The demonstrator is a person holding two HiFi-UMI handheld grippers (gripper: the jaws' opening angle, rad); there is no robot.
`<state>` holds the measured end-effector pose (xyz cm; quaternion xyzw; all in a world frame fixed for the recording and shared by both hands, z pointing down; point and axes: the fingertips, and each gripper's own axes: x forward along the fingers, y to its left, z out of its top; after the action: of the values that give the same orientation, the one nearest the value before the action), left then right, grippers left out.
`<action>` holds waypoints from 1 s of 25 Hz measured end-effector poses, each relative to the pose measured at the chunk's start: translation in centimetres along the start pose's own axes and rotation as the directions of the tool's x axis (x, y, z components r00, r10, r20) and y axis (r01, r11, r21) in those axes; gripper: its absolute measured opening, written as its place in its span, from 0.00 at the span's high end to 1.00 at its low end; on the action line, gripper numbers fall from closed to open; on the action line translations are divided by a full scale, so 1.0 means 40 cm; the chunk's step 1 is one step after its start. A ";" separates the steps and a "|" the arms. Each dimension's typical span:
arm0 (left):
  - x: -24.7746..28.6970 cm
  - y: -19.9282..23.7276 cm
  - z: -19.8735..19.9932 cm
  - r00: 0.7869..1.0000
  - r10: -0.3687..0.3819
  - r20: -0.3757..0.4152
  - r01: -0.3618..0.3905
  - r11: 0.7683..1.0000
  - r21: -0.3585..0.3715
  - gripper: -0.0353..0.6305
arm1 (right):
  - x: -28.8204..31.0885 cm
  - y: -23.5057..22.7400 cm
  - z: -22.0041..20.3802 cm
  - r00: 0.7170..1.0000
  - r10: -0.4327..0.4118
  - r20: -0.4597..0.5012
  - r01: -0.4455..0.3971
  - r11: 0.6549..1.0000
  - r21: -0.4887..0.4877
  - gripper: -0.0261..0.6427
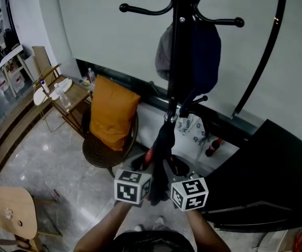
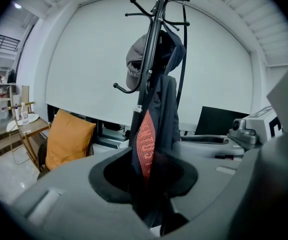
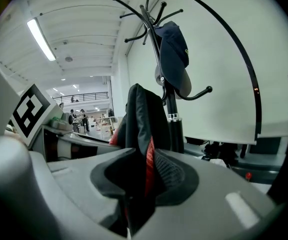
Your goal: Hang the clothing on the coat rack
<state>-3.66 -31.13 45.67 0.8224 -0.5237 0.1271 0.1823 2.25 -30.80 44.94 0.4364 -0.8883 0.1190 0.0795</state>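
- Left gripper [image 2: 149,184]: jaws pressed together, pinching the dark garment [image 2: 160,111] where its red lining shows.
- Right gripper [image 3: 141,184]: jaws likewise clamped on the same garment's fold.
- Both grippers sit side by side, low before the coat rack [image 1: 181,41].
- The garment rises from the jaws along the rack's pole; its top lies just below a lower hook [image 1: 195,102]. Whether it catches there cannot be told.
- A grey cap [image 1: 164,51] and a navy cap [image 1: 206,54] hang from the upper hooks.
- An orange cushion [image 1: 111,112] rests on a chair left of the rack.
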 end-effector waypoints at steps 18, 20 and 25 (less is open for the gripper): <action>-0.086 -0.015 0.006 0.997 -0.078 0.016 0.077 0.996 0.053 0.81 | -0.053 0.082 0.004 0.996 -0.080 0.031 0.080 0.997 0.000 0.81; -0.095 -0.020 0.004 0.996 -0.091 0.019 0.090 0.994 0.059 0.81 | -0.061 0.093 0.002 0.996 -0.087 0.032 0.087 0.996 -0.004 0.81; -0.122 -0.035 -0.002 0.993 -0.117 0.023 0.115 0.990 0.075 0.81 | -0.087 0.121 0.002 0.994 -0.097 0.040 0.097 0.995 0.006 0.81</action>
<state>-4.42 -26.60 43.55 0.8594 -0.4721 0.1243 0.1517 0.54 -25.34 43.31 0.4814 -0.8673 0.1079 0.0665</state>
